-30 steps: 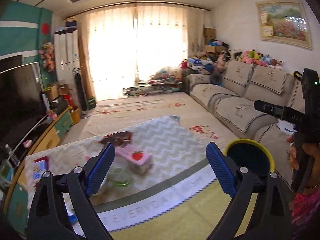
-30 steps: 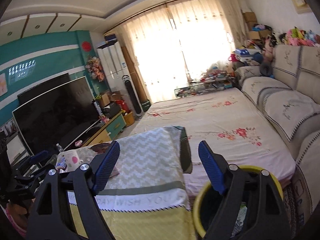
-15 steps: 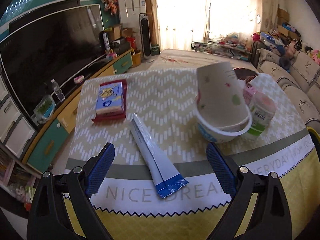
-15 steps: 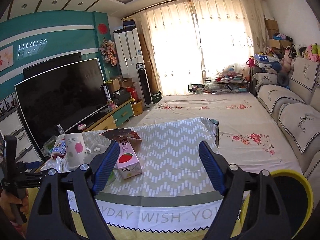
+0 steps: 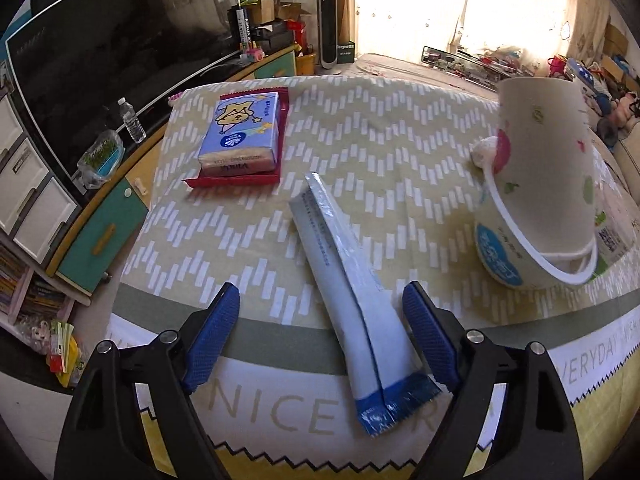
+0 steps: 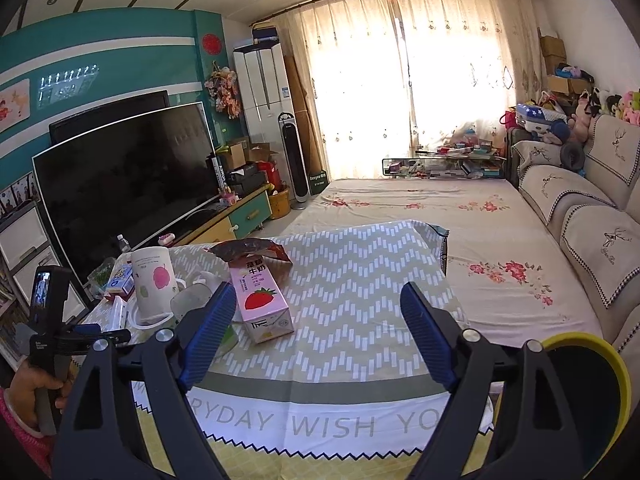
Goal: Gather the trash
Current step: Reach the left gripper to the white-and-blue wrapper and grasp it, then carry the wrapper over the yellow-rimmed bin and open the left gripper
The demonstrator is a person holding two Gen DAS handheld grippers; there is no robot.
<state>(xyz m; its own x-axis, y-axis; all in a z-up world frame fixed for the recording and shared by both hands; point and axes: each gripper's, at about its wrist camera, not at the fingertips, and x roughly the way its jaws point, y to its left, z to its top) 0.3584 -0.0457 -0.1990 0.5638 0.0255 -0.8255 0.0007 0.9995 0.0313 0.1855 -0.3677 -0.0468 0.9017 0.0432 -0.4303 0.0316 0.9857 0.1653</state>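
A: What is sitting around the left claw (image 5: 320, 334) on the worktop (image 5: 360, 128)?

B: Going left to right in the left wrist view: a blue tissue pack (image 5: 240, 136) is lying on a red wrapper (image 5: 244, 178) in the upper left, a long white and blue wrapper (image 5: 352, 304) is lying in the middle, and a paper cup (image 5: 548, 160) is leaning in a white bowl (image 5: 516, 256) at the right. Nothing is standing between the claw and the long wrapper.

A: What is differing from a second ago?

B: That view was facing the sofa and window; now it is looking down at the cloth. The claw's jaws have just been closing a little, though they are still spread wide.

A: And where is the long wrapper lying?

B: Its lower half is lying between the two blue pads, nearer the right one, with neither pad pressing on it. Its blue end is pointing to the bottom of the frame.

A: The right claw (image 6: 320, 334)?

B: It is spread and pinching nothing. In its view the person's hand (image 6: 28, 392) is gripping the other tool at the far left, a strawberry milk carton (image 6: 262, 300) is lying just beside its left pad, and a yellow-rimmed bin (image 6: 592, 364) is showing at the lower right.
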